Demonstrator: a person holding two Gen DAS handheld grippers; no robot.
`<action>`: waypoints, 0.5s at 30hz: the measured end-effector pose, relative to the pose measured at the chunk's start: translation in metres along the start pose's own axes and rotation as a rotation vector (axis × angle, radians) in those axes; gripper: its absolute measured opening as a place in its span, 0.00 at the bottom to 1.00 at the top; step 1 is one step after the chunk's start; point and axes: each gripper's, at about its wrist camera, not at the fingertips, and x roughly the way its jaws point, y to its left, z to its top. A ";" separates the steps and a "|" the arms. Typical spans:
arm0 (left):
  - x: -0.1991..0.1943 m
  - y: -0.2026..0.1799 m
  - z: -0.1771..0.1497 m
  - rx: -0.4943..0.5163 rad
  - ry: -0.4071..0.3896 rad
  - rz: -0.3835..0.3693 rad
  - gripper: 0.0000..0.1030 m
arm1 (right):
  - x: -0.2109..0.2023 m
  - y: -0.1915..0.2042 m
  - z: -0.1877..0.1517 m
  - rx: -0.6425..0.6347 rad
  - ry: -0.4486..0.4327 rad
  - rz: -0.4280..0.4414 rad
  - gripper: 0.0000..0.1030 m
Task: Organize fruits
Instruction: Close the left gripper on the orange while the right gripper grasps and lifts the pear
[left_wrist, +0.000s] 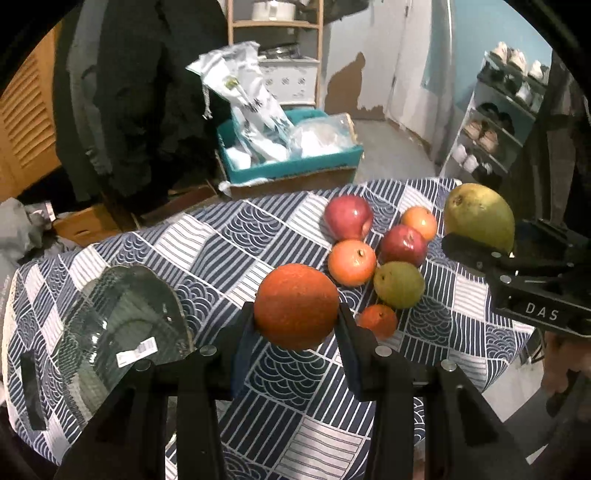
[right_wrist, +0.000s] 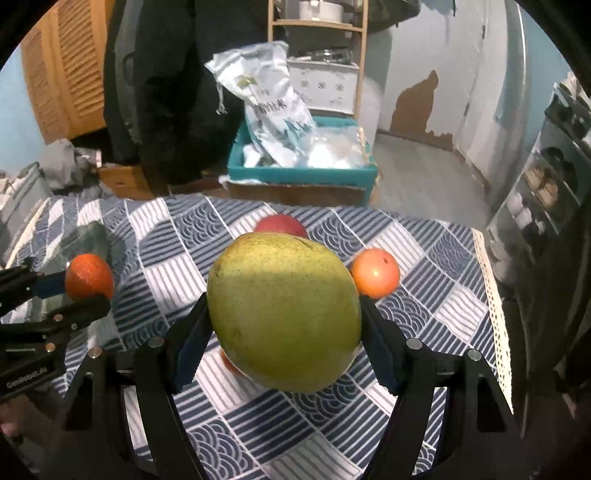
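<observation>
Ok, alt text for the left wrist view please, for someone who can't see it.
The left tongs hold an orange above a blue-and-white patterned tablecloth. Past it lie two red apples, a green pear and smaller orange fruits, with a glass bowl at left. At right, the right tongs grip a large green mango.

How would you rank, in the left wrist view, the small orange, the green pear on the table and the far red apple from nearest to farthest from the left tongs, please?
1. The small orange, on the cloth just right of the left tongs, which hold a big orange.
2. The green pear, a little beyond it.
3. The far red apple, at the back of the pile.
</observation>
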 end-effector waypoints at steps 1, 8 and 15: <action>-0.005 0.003 0.001 -0.005 -0.012 0.005 0.42 | -0.002 0.004 0.003 -0.005 -0.008 0.006 0.73; -0.032 0.025 0.006 -0.053 -0.073 0.028 0.42 | -0.016 0.030 0.021 -0.026 -0.059 0.054 0.73; -0.051 0.050 0.008 -0.094 -0.115 0.066 0.42 | -0.024 0.061 0.038 -0.064 -0.096 0.094 0.73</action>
